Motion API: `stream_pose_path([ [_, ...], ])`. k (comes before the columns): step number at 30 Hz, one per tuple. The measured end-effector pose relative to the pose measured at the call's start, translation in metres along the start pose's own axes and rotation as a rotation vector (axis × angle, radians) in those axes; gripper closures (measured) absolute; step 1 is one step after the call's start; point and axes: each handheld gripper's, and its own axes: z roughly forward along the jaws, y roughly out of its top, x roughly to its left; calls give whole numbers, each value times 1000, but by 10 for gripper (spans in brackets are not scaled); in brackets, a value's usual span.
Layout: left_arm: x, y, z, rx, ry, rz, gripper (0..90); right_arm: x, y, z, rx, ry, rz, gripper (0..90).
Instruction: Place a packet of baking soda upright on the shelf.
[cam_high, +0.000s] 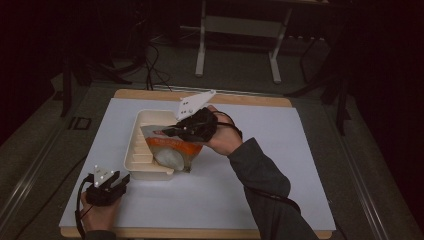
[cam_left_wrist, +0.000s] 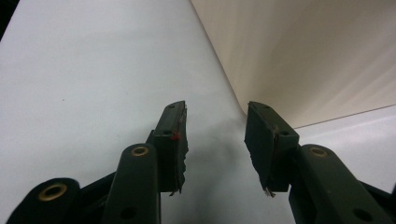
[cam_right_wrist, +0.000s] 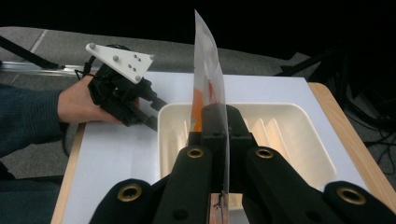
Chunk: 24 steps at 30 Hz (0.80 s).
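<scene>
Bag (cam_high: 172, 150) over tray (cam_high: 145, 125).
My right gripper (cam_high: 172, 131) pinches its top edge, maybe plastic; my left gripper (cam_high: 119, 181) waits beside, jaws apart.

Dim room: grey floor (cam_high: 240, 65), white table frame (cam_high: 239, 30) and trailing cables (cam_high: 152, 65) behind.

The clear bag (cam_high: 172, 150) hid the tray's (cam_high: 145, 145) right wall and part of its floor. Its pale contents were too blurred to identify. The right hand (cam_high: 222, 137) covered that gripper's rear, and the counter's (cam_high: 210, 200) near-right corner lay behind the sleeve (cam_high: 265, 190).
</scene>
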Motion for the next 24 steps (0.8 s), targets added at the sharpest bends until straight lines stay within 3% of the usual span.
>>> stream_pose_path([
  [24, 0, 0, 0, 0, -3, -3, 583, -2, 10, 31, -41, 67, -18, 900],
])
